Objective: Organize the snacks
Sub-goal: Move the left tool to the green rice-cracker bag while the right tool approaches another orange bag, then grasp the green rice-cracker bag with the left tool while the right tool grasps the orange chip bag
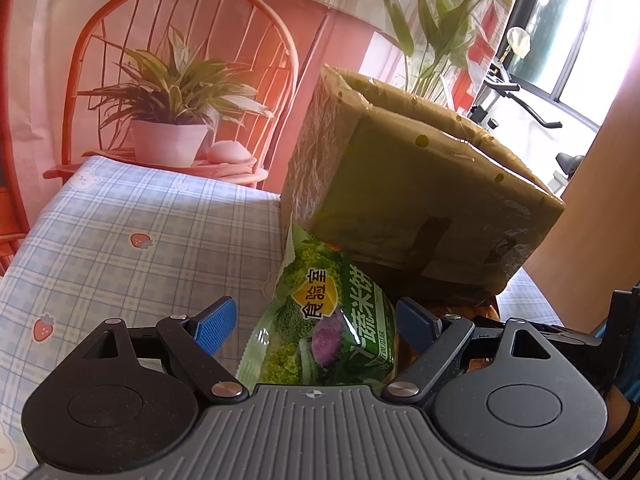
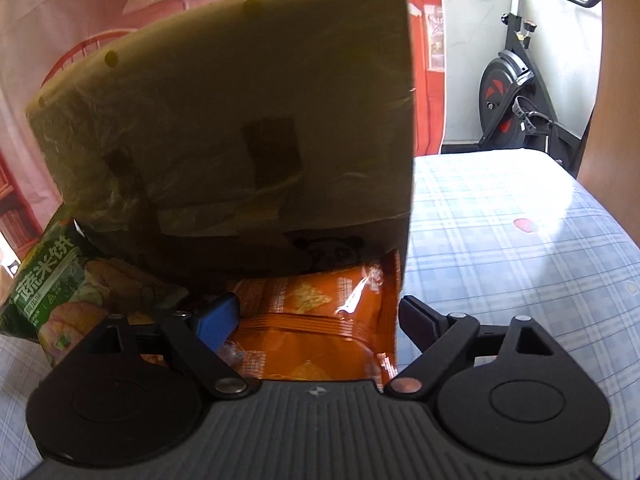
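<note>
Green snack bag (image 1: pixel 332 320) sits between the left gripper's (image 1: pixel 316 320) released jaws, orange bag (image 2: pixel 316 320) between the right gripper's (image 2: pixel 316 316) released jaws.

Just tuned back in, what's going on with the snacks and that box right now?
A person holds a tool in each hand at a checked tablecloth. The left tool is open around a green rice-cracker bag; the right tool is open around an orange snack bag. Neither bag is gripped. Both bags lie partly under a tape-wrapped cardboard box.

snack packets: 2 | green packet (image 1: pixel 328 320): 1 | orange packet (image 2: pixel 316 320): 1 | cardboard box (image 1: pixel 420 184): 1
</note>
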`<state>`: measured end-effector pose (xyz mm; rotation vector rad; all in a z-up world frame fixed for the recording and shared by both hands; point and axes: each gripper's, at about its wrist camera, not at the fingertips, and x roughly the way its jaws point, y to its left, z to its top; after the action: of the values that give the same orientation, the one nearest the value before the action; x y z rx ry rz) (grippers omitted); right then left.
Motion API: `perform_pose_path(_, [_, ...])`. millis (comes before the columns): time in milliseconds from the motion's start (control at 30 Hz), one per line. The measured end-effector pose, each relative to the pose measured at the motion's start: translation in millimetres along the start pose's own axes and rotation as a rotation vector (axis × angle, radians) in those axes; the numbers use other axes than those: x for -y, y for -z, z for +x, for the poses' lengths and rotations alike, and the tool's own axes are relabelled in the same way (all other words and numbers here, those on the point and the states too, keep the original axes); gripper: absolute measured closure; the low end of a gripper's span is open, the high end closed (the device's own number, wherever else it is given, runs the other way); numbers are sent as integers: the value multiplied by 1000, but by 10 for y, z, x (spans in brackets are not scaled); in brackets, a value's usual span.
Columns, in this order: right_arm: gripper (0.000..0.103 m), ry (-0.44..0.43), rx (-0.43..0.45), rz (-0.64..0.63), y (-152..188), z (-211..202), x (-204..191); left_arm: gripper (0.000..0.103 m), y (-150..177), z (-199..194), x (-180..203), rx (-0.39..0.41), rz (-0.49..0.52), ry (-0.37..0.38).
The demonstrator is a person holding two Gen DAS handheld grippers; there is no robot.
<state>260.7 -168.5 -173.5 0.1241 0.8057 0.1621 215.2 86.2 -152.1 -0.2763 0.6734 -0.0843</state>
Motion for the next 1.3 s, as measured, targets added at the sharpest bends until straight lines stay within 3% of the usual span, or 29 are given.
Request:
perform_pose_path(400, [2, 2, -52, 10, 18, 215, -42, 14, 46, 82, 18, -24, -4, 14])
perform_pose_path(500, [5, 9, -40, -6, 54, 190, -46, 14, 76, 105, 41, -36, 1, 11])
perform_pose_path(633, [21, -2, -5, -45, 183, 54, -109, 14, 87, 124, 50, -40, 1, 7])
perform_pose_path(767, [23, 9, 5, -101, 310, -84, -125, 14, 104, 150, 36, -43, -10, -1])
perform_pose_path(1300, [24, 25, -3, -53, 434, -291, 27, 7, 116, 310, 35, -67, 29, -32])
